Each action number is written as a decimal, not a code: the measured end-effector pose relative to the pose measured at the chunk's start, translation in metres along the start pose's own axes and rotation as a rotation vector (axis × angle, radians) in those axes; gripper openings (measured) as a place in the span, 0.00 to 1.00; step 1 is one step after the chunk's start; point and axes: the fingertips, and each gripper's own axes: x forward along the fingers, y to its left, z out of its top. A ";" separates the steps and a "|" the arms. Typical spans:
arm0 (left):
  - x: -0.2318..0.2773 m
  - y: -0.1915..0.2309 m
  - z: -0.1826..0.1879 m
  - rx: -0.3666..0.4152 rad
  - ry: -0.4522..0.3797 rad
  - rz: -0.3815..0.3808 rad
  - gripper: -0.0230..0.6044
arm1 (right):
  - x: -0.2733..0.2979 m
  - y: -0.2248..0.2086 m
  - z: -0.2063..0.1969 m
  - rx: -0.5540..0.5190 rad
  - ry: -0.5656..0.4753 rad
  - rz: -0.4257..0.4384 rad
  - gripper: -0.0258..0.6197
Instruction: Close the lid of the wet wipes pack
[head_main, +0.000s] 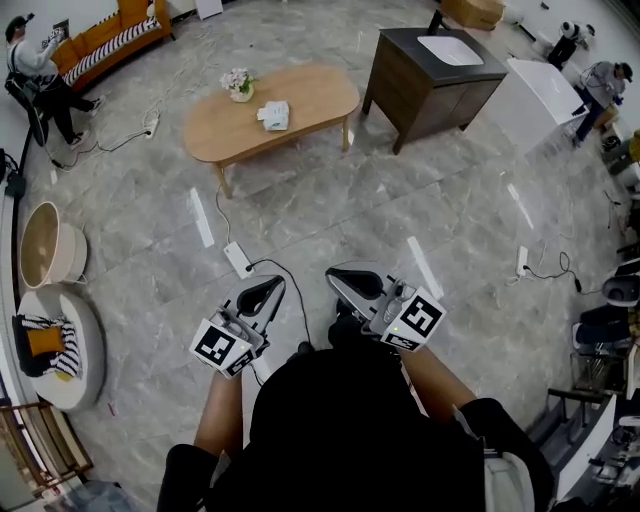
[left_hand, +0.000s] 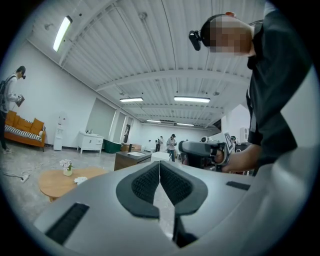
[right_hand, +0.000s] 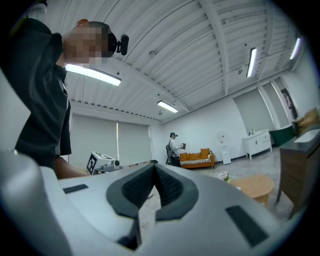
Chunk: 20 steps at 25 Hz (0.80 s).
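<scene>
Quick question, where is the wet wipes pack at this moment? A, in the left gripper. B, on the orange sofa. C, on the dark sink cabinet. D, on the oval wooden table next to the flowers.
D: the wet wipes pack lies on the oval wooden table beside the flowers, well away from the left gripper and right gripper, both shut on nothing.

Marble floor (head_main: 300, 215), oval wooden table (head_main: 310, 100), orange sofa (head_main: 105, 35)
</scene>
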 end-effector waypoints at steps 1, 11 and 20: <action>0.007 0.006 0.002 0.002 0.002 0.004 0.06 | 0.002 -0.009 0.002 0.000 -0.004 0.003 0.06; 0.101 0.040 0.046 0.043 -0.021 0.067 0.06 | -0.005 -0.117 0.041 -0.008 -0.055 0.063 0.06; 0.173 0.055 0.058 -0.005 -0.054 0.159 0.06 | -0.017 -0.206 0.059 -0.022 -0.042 0.141 0.06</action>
